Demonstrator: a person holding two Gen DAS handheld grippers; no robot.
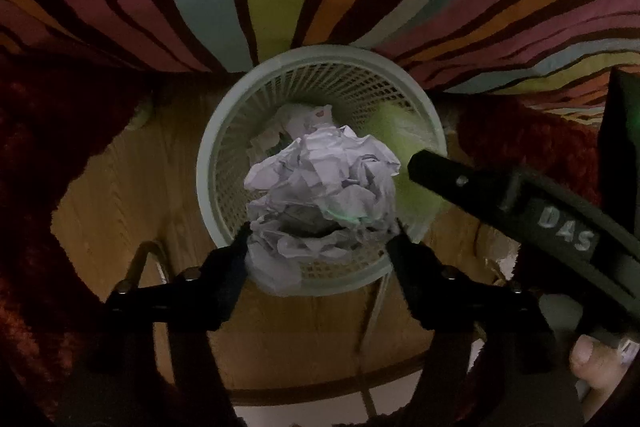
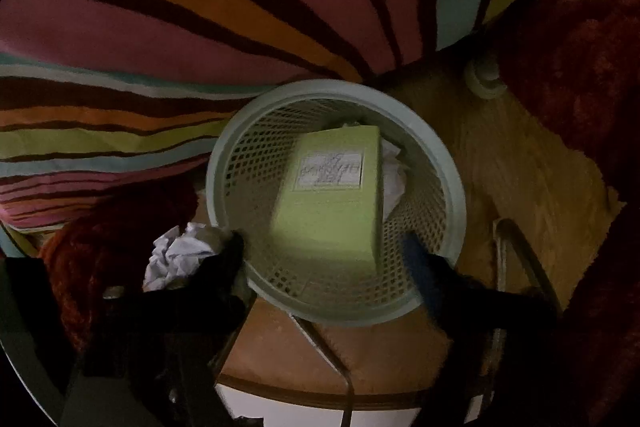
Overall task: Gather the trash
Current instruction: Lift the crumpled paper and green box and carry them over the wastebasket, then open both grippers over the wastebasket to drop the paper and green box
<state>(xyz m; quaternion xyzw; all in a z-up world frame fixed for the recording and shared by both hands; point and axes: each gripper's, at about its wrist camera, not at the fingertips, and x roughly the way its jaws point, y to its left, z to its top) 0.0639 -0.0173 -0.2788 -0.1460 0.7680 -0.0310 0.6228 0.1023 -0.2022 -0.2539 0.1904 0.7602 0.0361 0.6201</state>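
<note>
Dim, murky — fisheye-warped edges

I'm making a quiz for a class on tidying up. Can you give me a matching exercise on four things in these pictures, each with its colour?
Things:
1. basket
2. box
3. crumpled paper
4. table

Colours:
A. white
B. brown wood
C. pale green mesh
D. lime green with a white label

Pairs: 1-C, 2-D, 3-A, 4-B
</note>
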